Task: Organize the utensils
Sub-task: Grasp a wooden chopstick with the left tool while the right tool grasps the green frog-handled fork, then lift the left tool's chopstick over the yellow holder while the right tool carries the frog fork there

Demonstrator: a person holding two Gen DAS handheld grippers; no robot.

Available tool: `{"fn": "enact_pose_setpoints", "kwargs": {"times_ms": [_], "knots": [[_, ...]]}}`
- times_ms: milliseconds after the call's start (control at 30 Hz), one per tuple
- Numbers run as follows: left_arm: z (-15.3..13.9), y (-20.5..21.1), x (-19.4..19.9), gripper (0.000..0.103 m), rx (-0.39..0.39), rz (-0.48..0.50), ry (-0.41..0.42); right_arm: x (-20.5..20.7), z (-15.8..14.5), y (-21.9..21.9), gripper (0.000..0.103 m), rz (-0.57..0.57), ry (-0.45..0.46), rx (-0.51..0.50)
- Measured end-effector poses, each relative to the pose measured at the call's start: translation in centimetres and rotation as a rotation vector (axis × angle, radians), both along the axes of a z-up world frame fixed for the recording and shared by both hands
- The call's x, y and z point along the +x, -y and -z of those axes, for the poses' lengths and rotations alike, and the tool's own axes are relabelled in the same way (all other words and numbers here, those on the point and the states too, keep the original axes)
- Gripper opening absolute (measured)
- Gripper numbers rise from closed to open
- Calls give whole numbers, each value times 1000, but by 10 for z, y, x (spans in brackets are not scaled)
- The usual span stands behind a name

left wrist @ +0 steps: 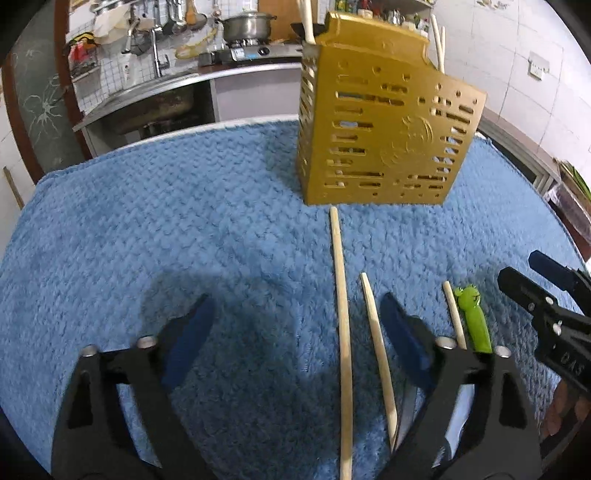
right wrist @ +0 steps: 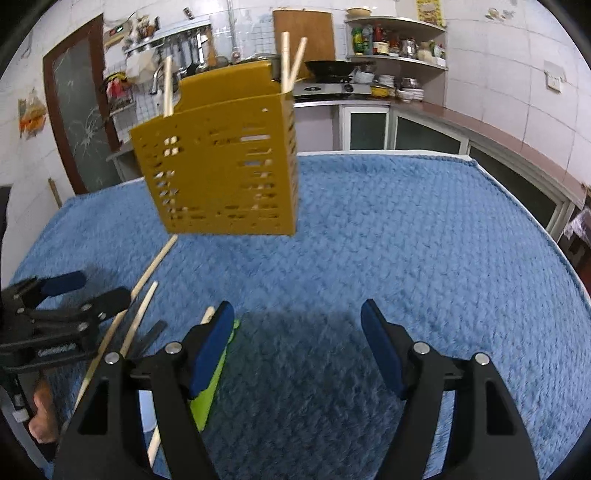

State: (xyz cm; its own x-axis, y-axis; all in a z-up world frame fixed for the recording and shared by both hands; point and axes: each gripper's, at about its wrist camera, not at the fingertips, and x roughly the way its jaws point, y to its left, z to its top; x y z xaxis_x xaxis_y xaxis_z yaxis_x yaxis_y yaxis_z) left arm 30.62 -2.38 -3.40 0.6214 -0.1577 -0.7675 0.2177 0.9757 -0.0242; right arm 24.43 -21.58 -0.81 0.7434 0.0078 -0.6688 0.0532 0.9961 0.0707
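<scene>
A gold slotted utensil holder (left wrist: 384,125) (right wrist: 221,170) stands on the blue towel, with chopsticks (right wrist: 286,62) upright in it. In front of it lie a long chopstick (left wrist: 341,314), a shorter chopstick (left wrist: 378,347), a third chopstick (left wrist: 454,317) and a green-handled utensil (left wrist: 474,317) (right wrist: 210,391). My left gripper (left wrist: 297,299) (right wrist: 101,288) is open low over the towel, and the long chopstick lies between its fingers untouched. To the right of the green utensil, my right gripper (right wrist: 295,306) (left wrist: 521,266) is open over bare towel. A metal blade (left wrist: 458,413) shows under the left gripper's right finger.
The blue towel (left wrist: 166,221) covers the whole table, whose far edge runs behind the holder. Beyond it are a sink counter (left wrist: 155,96), a stove with a pot (left wrist: 247,27) and shelves (right wrist: 399,40). A hand (right wrist: 44,413) holds the left gripper.
</scene>
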Motion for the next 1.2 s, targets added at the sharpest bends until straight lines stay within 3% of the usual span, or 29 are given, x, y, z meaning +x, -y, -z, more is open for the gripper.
{"fn": "enact_pose_setpoints", "kwargs": {"times_ms": [33, 100, 367, 400, 667, 733, 1067, 1200], "knots": [[2, 1, 4, 67, -6, 2, -17, -1, 0, -2, 70, -2, -2, -9], [5, 3, 9, 56, -12, 1, -38, -1, 2, -4, 70, -8, -12, -9], [9, 16, 16, 47, 30, 23, -10, -1, 10, -19, 69, -59, -75, 33], [9, 16, 15, 42, 31, 25, -10, 0, 12, -21, 69, -62, -87, 40], [8, 15, 11, 17, 26, 29, -16, 1, 19, -31, 52, -75, -130, 35], [6, 11, 7, 10, 5, 30, -34, 2, 19, -31, 40, -75, -130, 26], [7, 16, 5, 5, 33, 23, -64, 16, 18, -31, 24, -64, -140, 23], [6, 8, 11, 5, -18, 27, -83, 18, 18, -30, 21, -66, -137, 44]]}}
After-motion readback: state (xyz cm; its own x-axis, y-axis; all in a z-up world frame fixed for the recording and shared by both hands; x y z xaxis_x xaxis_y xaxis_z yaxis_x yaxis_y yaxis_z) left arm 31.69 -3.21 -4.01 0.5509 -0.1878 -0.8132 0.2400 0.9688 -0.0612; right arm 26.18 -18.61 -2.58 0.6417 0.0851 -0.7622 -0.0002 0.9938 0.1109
